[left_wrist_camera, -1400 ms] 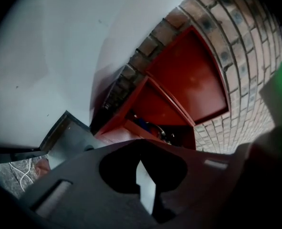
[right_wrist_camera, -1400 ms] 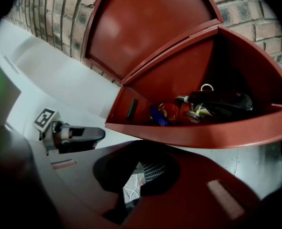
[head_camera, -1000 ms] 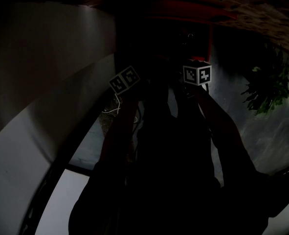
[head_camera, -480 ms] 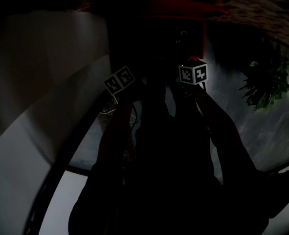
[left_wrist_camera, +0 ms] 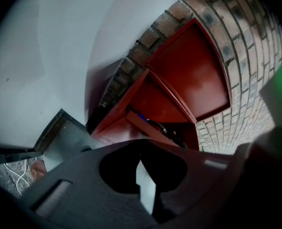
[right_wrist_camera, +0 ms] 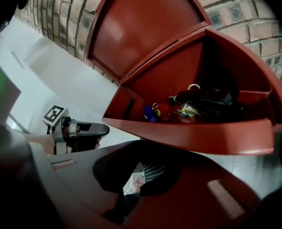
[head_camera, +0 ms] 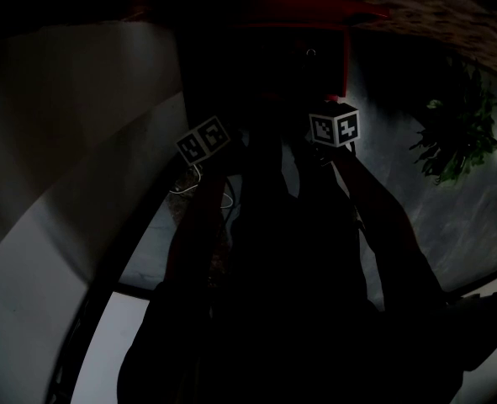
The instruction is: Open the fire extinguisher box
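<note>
The red fire extinguisher box [right_wrist_camera: 198, 130] stands against a brick wall with its lid [right_wrist_camera: 145, 27] raised. Black extinguisher heads and hoses [right_wrist_camera: 205, 99] show inside it. In the left gripper view the box [left_wrist_camera: 160, 104] and its lid [left_wrist_camera: 193, 70] lie ahead of my left gripper [left_wrist_camera: 141, 149], which is shut on nothing. My right gripper [right_wrist_camera: 141, 147] is low in front of the box's front wall, its jaws together and empty. The left gripper [right_wrist_camera: 102, 128] shows left of the box. The head view is very dark: only the left marker cube [head_camera: 203, 139], the right marker cube [head_camera: 334, 128] and the box [head_camera: 315, 13] stand out.
A white curved wall [head_camera: 55, 225] runs along the left. A green plant [head_camera: 458, 141] stands at the right. The brick wall [left_wrist_camera: 245, 56] rises behind the box. A white cable [head_camera: 199, 188] lies on the floor below the left cube.
Both grippers stay about where they were. Only the head view has drifted a little, so the box sits slightly higher in the picture.
</note>
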